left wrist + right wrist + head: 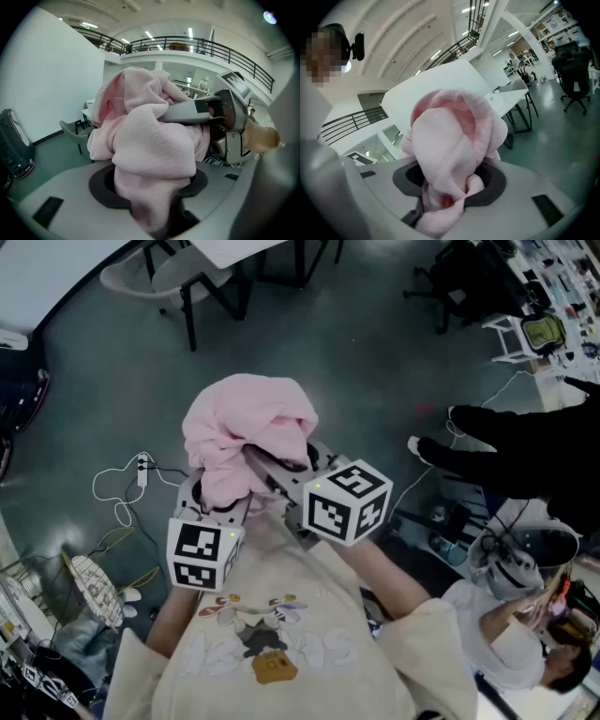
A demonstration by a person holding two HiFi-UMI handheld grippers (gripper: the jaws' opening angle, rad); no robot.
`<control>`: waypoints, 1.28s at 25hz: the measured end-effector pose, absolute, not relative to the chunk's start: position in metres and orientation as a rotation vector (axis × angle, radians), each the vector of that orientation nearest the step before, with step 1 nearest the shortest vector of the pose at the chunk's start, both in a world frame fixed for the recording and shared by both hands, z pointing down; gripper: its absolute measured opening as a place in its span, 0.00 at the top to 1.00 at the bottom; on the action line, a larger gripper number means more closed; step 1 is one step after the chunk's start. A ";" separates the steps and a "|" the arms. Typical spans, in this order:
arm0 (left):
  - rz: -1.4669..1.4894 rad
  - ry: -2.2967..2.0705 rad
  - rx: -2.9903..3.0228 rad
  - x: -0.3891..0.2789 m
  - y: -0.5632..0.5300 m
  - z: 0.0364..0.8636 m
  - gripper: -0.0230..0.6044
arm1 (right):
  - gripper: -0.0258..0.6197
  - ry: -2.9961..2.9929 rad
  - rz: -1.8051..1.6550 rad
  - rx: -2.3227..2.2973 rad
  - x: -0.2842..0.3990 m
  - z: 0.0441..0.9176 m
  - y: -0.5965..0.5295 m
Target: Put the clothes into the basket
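**A:** From overhead, how far along are they?

**B:** About midway, I'd say. The pink garment (248, 423) is bunched into a ball and held up off the floor (375, 362). The left gripper (221, 501) bites into it from below. The right gripper (274, 471) reaches in across the bundle from the side. Nothing has been dropped off yet.

**A:** And the basket?

**B:** I can't see one from up there. There is no container near either gripper, so I can't say what's already in it, if anything.

**A:** What about the left gripper's own view?

**B:** The cloth fills the space between its jaws and spills over their base, so that gripper is clamped on the garment. Just past the bundle, the right gripper's long finger (187, 111) presses into the same fabric. Behind that there is only a hall and a balcony railing, and no basket.

**A:** And the right gripper view?

**B:** It's the same story. A thick wad of the pink garment (450, 145) is wedged between its jaws, with a fold hanging out below, so it is gripped firmly. Ahead of it there are desks and a chair, and again no basket.

**A:** So what's left?

**B:** My guess is they carry the bundle to wherever the basket stands, lower it in and let go with both grippers.
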State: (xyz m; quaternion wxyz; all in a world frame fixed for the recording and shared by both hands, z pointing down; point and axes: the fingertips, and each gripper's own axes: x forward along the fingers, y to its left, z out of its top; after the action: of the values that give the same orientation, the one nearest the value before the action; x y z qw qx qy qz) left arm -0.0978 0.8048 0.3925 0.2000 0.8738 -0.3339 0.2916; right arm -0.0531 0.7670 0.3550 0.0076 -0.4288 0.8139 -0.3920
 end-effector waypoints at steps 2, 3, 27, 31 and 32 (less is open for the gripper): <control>0.806 -0.920 2.420 -0.103 0.816 0.391 0.58 | 0.66 2.555 -1.242 -1.341 -0.060 0.353 0.777; 0.802 -0.917 2.412 -0.105 0.822 0.389 0.58 | 0.66 2.557 -1.249 -1.340 -0.062 0.352 0.782; 0.783 -0.956 2.385 -0.128 0.833 0.392 0.58 | 0.64 2.508 -1.325 -1.313 -0.083 0.358 0.791; 0.757 -0.944 2.407 -0.120 0.824 0.388 0.58 | 0.63 2.496 -1.363 -1.309 -0.076 0.355 0.782; 0.757 -0.949 2.410 -0.121 0.818 0.387 0.58 | 0.63 2.491 -1.364 -1.307 -0.076 0.354 0.776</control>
State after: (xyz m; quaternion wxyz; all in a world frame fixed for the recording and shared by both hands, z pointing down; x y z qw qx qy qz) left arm -0.1213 0.8177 0.3874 0.2197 0.8712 -0.3433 0.2738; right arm -0.0762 0.7757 0.3544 0.0077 -0.4181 0.7968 -0.4362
